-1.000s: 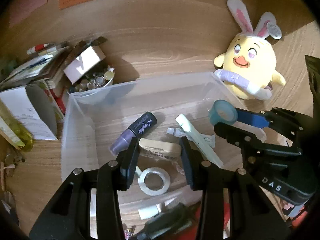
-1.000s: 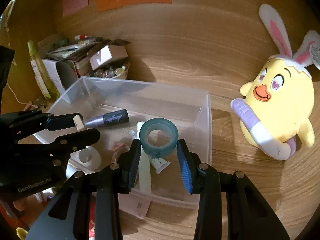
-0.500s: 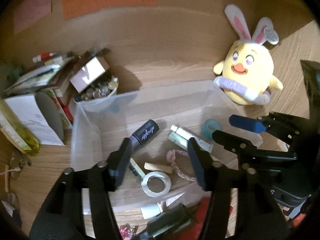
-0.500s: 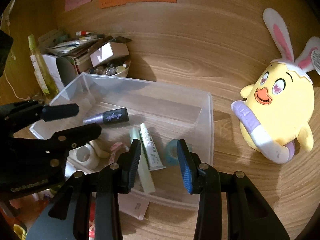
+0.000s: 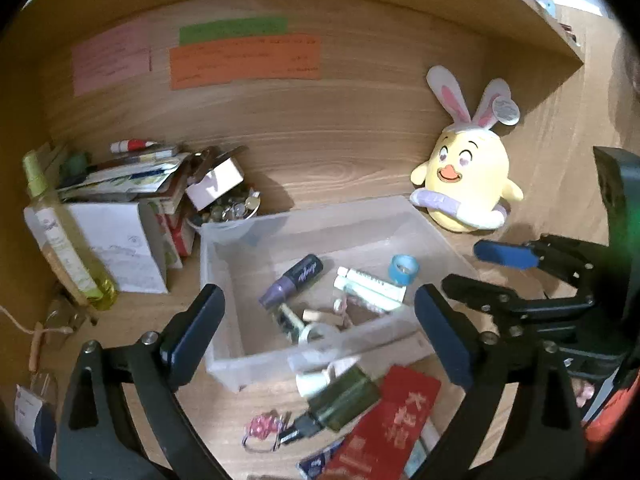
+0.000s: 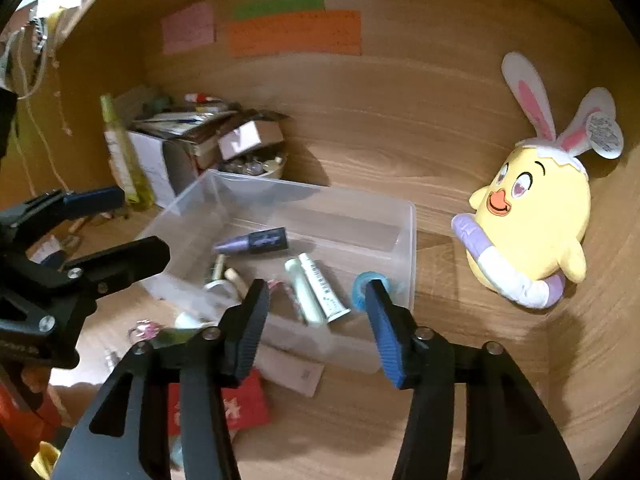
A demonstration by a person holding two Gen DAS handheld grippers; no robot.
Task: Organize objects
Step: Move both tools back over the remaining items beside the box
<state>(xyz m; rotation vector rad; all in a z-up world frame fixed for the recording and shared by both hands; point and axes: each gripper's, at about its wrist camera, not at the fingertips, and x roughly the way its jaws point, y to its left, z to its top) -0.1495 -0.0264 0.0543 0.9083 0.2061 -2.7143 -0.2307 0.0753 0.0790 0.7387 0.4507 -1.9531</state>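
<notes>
We hold both grippers above the clear bin [image 5: 436,236] on the table [image 5: 352,168]. Left gripper [image 5: 320,328]: fingers opening wide, nothing between them. Right gripper [image 6: 316,320]: fingers opening, released, empty. Blue tape roll [image 5: 404,269] lies inside the bin by its right wall, near the white tubes [image 5: 372,284] and purple marker [image 5: 290,282]. Yellow plush [image 5: 466,184] sits just beyond.

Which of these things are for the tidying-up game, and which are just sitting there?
For tidying: clear bin; in it, blue tape roll, purple marker, white tube. Still out front: red packet, dark bottle.

Just sitting there: bunny-eared chick toy, yellow bottle, paper notes on the wall.
</notes>
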